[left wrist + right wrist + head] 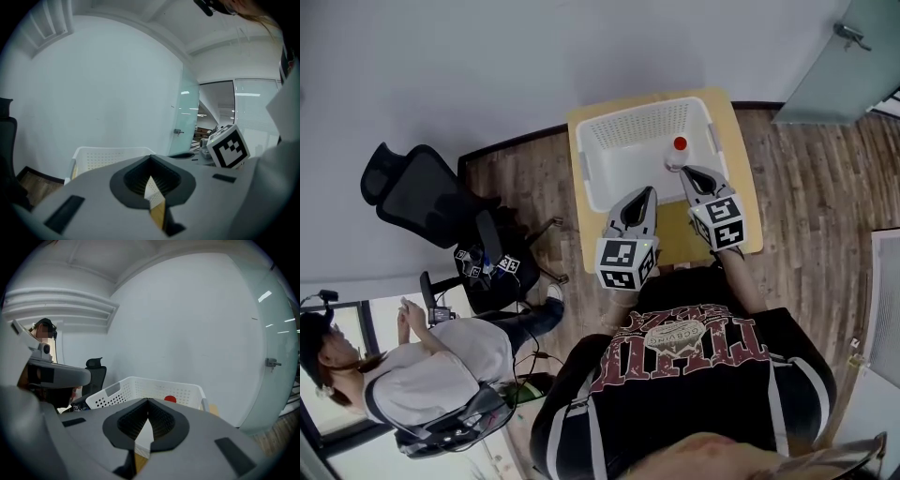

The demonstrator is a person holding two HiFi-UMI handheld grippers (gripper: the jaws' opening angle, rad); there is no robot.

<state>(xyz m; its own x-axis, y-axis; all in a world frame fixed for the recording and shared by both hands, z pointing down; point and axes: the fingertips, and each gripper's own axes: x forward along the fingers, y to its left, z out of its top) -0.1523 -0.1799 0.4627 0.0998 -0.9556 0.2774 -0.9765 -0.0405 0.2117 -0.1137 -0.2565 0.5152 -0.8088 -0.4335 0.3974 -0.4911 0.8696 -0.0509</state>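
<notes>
Bottle (678, 152) with a red cap is standing inside the basket (598, 178), toward its right side, on the table (742, 159). The right gripper (686, 171) is hovering just beside the bottle, jaws pressed together and empty. The left gripper (649, 192), likewise closed on nothing, is hanging at the basket's near rim.

A small wooden table (741, 141) stands against a pale wall (487, 66) on wood-plank flooring (825, 187), with a black office chair (422, 192) and a frosted glass door (844, 56) nearby.

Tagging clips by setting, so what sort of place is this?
Probably an office: a black swivel chair, a frosted glass door, and a small wooden table against a plain wall.
</notes>
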